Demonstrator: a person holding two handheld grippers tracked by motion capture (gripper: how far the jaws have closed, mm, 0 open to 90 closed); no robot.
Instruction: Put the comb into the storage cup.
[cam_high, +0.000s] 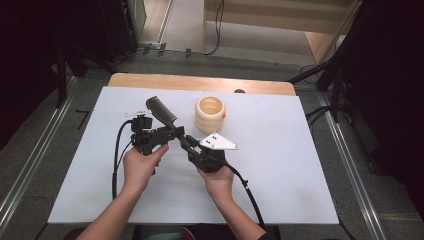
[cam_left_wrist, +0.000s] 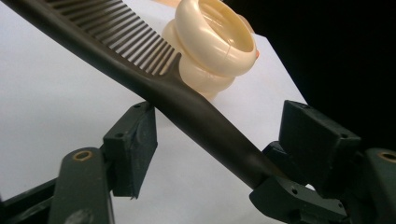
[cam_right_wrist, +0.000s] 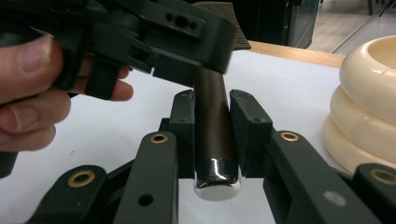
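Observation:
A dark brown comb (cam_high: 161, 111) hangs tilted above the white table, teeth end far left, handle toward me. My right gripper (cam_high: 186, 145) is shut on the handle's end; in the right gripper view both pads (cam_right_wrist: 184, 126) press the round handle (cam_right_wrist: 212, 126). My left gripper (cam_high: 176, 134) reaches in from the left, its jaws standing on either side of the comb's handle (cam_left_wrist: 187, 100). In the left gripper view the pads (cam_left_wrist: 133, 144) stand apart from the handle, with a wide gap on the right side, so this gripper (cam_left_wrist: 224, 135) is open.
A cream ribbed ring-shaped pot (cam_high: 210, 114) stands just behind the grippers, close to the comb's teeth (cam_left_wrist: 212, 42). White sheet (cam_high: 280, 165) covers the table, with a wooden edge (cam_high: 200, 82) at the back. Cables trail from both grippers toward me.

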